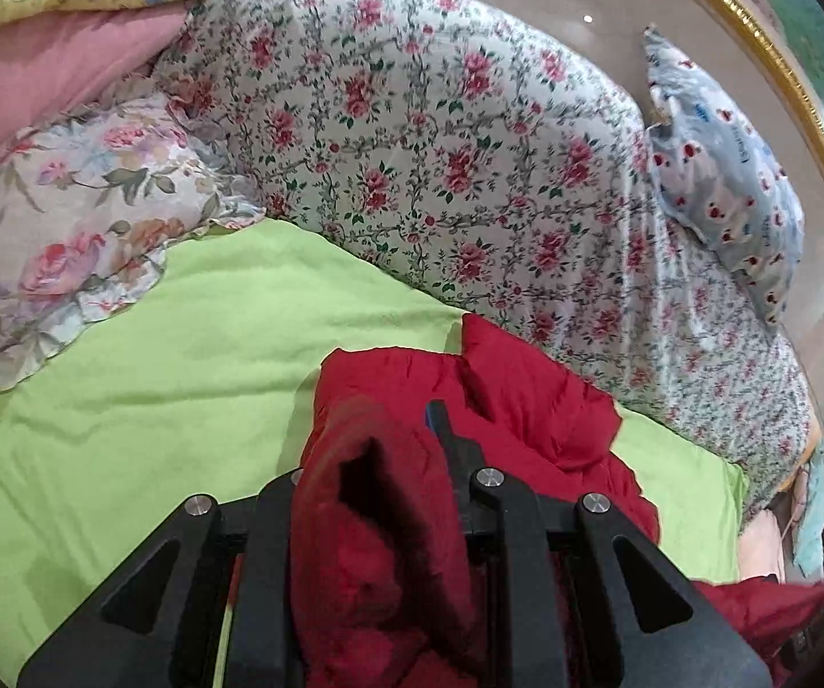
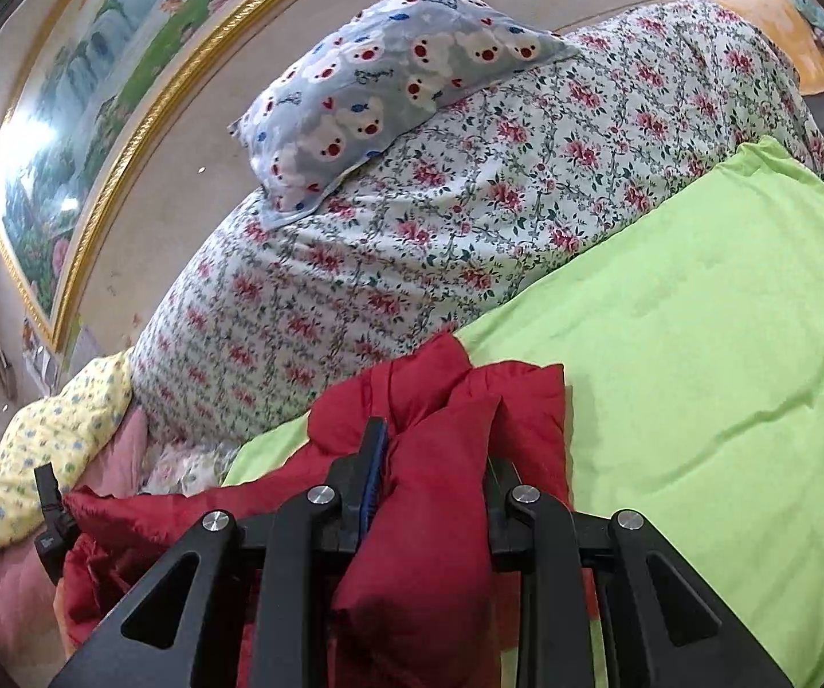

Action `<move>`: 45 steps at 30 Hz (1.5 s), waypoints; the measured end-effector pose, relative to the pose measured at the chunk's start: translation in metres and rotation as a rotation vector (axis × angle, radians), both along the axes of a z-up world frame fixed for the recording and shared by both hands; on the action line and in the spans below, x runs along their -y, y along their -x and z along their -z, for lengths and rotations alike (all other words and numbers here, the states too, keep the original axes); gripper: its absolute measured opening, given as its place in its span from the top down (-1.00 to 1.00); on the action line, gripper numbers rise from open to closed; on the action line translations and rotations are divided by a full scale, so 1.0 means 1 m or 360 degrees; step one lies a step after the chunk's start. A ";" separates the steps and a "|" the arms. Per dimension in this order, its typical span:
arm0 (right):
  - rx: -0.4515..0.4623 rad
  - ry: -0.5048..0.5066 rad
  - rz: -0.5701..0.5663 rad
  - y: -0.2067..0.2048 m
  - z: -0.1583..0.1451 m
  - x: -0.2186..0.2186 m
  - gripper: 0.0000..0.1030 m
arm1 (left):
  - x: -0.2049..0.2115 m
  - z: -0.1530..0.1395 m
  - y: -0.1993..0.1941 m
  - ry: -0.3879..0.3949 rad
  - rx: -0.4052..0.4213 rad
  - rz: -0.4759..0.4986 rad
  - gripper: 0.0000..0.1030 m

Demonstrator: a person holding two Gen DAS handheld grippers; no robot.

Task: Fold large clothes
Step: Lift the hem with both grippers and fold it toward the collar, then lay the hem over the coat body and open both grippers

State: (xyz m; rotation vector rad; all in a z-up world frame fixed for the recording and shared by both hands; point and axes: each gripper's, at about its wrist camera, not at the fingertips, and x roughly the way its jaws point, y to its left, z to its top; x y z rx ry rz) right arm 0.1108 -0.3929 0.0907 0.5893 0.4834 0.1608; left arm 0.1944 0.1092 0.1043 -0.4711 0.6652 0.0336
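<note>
The red jacket (image 1: 532, 418) lies bunched on the green sheet (image 1: 183, 344), at six o'clock in both views. The left gripper (image 1: 377, 447) is clenched on a fold of it; the right gripper (image 2: 435, 447) grasps another fold. At twelve o'clock is a flowered quilt (image 1: 412, 143); a blue pillow (image 2: 400, 74) lies on it.

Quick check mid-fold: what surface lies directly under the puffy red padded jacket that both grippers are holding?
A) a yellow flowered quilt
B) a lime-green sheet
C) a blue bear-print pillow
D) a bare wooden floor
B: the lime-green sheet spreads out beneath and around the puffy red padded jacket, which the right gripper and left gripper pinch.
</note>
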 end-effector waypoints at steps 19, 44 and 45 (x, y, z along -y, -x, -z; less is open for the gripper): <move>-0.0208 0.0111 0.0128 -0.139 0.063 -0.003 0.53 | -0.002 0.071 -0.124 -0.0006 -0.0249 0.0011 0.66; -0.0451 0.0237 0.0277 -0.225 0.106 0.001 0.50 | 0.025 0.037 -0.073 -0.0191 -0.0170 0.0204 -0.09; -0.0457 0.0232 0.0281 -0.226 0.107 0.001 0.50 | 0.035 0.036 -0.068 -0.0178 -0.0180 0.0286 -0.09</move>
